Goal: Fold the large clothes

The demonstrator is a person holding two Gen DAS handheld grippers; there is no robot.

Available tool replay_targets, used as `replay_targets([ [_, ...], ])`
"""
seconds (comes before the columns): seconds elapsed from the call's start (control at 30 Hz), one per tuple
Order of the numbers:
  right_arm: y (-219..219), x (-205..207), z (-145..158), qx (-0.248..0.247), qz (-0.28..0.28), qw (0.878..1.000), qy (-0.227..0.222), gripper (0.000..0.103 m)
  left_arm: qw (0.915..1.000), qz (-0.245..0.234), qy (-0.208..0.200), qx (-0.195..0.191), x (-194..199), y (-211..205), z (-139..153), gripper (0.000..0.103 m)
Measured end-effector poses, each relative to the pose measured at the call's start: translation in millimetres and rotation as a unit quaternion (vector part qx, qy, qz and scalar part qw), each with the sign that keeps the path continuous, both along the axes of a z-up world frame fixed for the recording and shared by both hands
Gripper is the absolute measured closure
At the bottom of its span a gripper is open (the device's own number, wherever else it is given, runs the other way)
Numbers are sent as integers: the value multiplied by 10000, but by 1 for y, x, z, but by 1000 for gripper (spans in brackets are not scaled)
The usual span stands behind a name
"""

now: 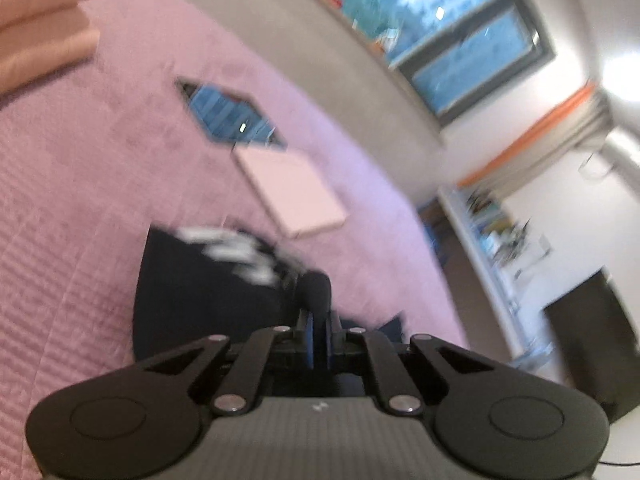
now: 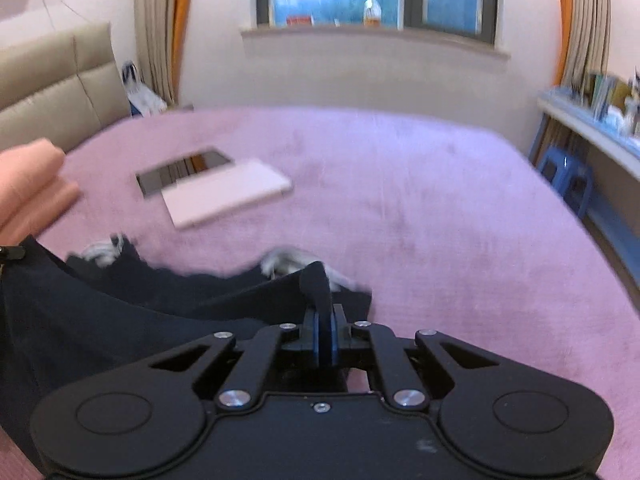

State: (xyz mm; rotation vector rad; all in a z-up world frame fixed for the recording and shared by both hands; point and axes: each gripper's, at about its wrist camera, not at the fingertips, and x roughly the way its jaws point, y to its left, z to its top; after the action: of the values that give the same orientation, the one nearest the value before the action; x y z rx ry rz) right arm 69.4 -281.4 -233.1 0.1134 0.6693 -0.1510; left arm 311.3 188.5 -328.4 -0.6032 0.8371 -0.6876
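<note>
Pink bedspread (image 2: pixel 440 208) lies open beyond dark garment (image 2: pixel 120 304), both grippers' jaws clamped on its edge.

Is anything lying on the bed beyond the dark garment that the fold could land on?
Yes. A pale flat tablet-like slab and a dark glossy phone-like slab lie on the pink bedspread, beyond the dark navy garment. Both hand-held grippers (left, right) are shut on the garment's edge.

Bare pink bedspread (image 2: pixel 420 208) right of white tablet (image 2: pixel 228 196).
</note>
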Motion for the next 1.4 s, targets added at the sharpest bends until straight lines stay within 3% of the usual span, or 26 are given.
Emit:
replay_targets([
  [0.23,4,31,20,-310,83,9988,-366,97,9978,459,-308,-358,33,9,28,102],
  [0.3,9,45,21,-390,159,9982,-417,97,9986,394,-360,0,43,3,34,97],
  [0.37,15,49,13,-490,277,9981,-248,97,9966,82,-226,788,45,-12,27,90],
  [0.43,18,47,2,-551,255,9981,-37,97,9910,-263,20,1309,37,-24,9,72],
  [0.5,18,43,-13,-554,177,9981,202,97,9848,-492,232,1647,31,-32,-11,62],
  [0.73,4,30,-43,0,24,9984,563,97,9804,-484,578,1820,46,-42,-62,52],
  [0.77,5,30,-44,21,41,9984,561,97,9815,-529,665,1718,49,-42,-66,53],
  [0.8,6,31,-44,45,66,9984,555,97,9837,-588,753,1522,52,-42,-70,61],
  [0.83,6,30,-44,62,84,9984,548,96,9855,-611,816,1358,52,-43,-72,80],
  [0.9,7,30,-43,84,70,9986,524,96,9875,-638,653,1288,47,-47,-65,89],
  [1.0,10,21,-34,-4,-18,9995,313,97,9909,-496,162,1242,30,-48,-41,91],
  [1.1,14,6,-11,-237,-111,9996,-37,97,9973,-269,-284,615,19,-32,-2,91],
  [1.2,12,5,18,-323,-146,9985,-406,97,9972,-120,-684,291,23,-24,30,91],
  [1.3,7,28,34,-477,-200,9962,-703,97,9948,69,-943,378,42,-29,47,91],
  [1.4,-5,70,23,-407,-313,9965,-658,97,9909,358,-985,841,72,-44,36,91],
])
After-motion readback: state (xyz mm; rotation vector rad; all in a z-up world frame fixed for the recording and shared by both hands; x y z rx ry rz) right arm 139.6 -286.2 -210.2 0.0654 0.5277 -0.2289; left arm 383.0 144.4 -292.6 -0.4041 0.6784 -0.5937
